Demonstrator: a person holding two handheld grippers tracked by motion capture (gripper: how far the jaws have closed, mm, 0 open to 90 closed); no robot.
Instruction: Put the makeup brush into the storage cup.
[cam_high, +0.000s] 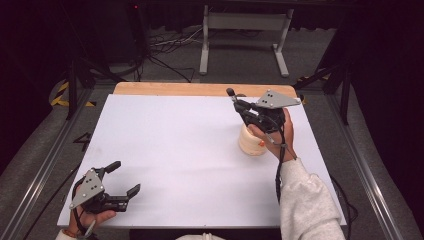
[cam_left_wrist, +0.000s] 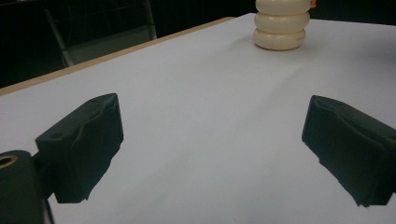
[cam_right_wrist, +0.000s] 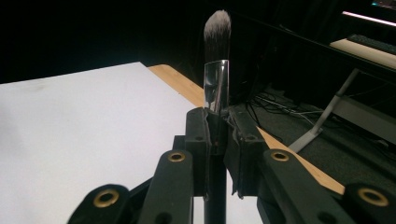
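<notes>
A makeup brush with a dark bristle tip and a silver ferrule stands between the jaws of my right gripper, which is shut on its handle. From above, that gripper hangs over the far right of the table, the brush sticking out toward the far edge. Just below the hand stands a cream ribbed pot, seen again at the far end of the left gripper view. My left gripper rests at the table's near left corner, its jaws wide open with nothing between them.
A white sheet covers the table, with a wooden strip showing along the far edge. Beyond it, a grey metal stand and loose cables lie on the floor. Dark rails run along both sides.
</notes>
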